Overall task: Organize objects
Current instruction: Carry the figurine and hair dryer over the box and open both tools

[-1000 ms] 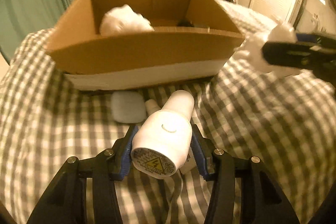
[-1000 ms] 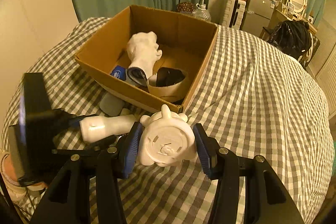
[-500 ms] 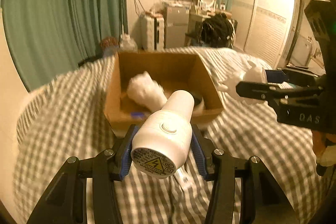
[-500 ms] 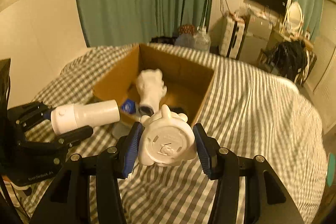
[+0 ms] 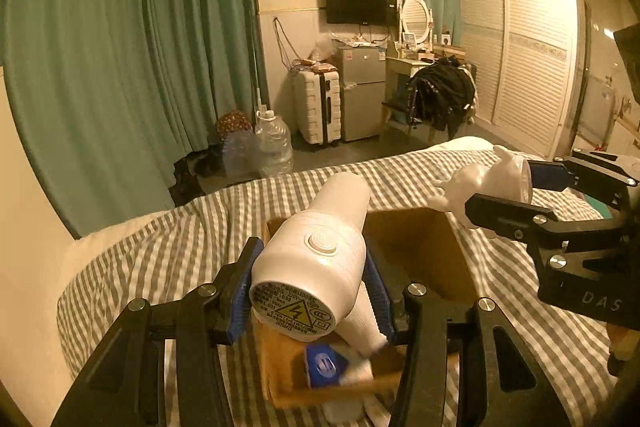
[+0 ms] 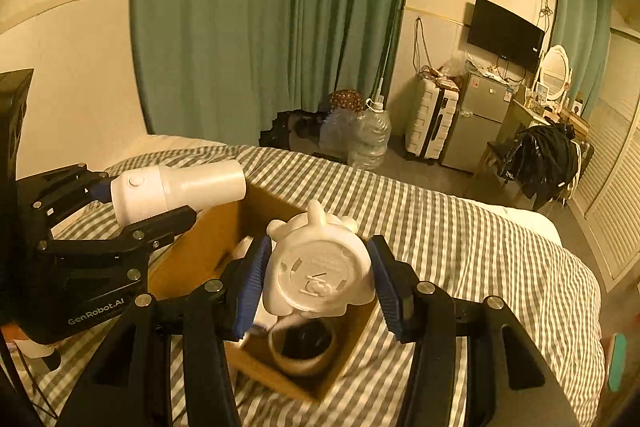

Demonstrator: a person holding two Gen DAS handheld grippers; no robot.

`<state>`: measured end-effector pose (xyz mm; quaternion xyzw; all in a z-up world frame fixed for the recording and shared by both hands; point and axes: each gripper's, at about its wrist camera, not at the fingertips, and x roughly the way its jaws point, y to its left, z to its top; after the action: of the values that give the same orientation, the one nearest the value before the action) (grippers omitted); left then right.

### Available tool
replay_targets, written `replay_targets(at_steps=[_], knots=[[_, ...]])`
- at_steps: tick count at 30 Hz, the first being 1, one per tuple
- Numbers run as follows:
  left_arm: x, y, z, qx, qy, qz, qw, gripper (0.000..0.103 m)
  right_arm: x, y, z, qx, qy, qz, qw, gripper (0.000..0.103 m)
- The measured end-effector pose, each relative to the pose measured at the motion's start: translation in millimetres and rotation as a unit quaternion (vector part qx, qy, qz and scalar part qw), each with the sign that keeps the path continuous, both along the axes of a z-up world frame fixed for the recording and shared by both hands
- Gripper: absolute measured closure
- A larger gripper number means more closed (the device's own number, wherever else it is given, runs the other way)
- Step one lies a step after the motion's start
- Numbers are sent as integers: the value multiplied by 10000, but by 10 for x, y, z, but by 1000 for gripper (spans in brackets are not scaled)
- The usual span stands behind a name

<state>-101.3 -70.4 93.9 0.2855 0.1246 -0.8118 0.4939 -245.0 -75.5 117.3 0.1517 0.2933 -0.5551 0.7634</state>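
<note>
My left gripper is shut on a white cylindrical appliance with a warning label on its near end; the same appliance shows at the left of the right wrist view. My right gripper is shut on a white animal figurine, held base toward the camera; in the left wrist view the figurine hangs at the right. Both hover above an open cardboard box on the checked bed. Inside the box lie a beige bowl with something dark in it, a white object and a blue-labelled item.
The bed has a grey-and-white checked cover. Beyond its far edge stand green curtains, water jugs, a white suitcase, a small fridge and a chair draped with dark clothes. A louvred wardrobe fills the right wall.
Both grippers rose from low over the bed to above the box while keeping their loads. The views tilted up, so the room beyond the bed now shows.
</note>
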Motion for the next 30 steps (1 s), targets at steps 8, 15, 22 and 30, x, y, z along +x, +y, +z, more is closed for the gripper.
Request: replay_targets(at_steps=[8, 15, 22, 30], knots=[[-58, -358, -634, 741, -283, -30, 9968, 52, 38, -537, -477, 542, 18, -81, 9985, 53], [-162, -304, -898, 987, -534, -95, 9936, 52, 24, -730, -921, 1075, 150, -177, 9939, 53], [-313, -225, -977, 904, -733, -216, 9930, 50, -85, -751, -967, 1245, -329, -261, 9913, 41], [-179, -53, -877, 737, -511, -264, 9956, 6, -291, -512, -606, 764, -569, -459, 9944, 25]])
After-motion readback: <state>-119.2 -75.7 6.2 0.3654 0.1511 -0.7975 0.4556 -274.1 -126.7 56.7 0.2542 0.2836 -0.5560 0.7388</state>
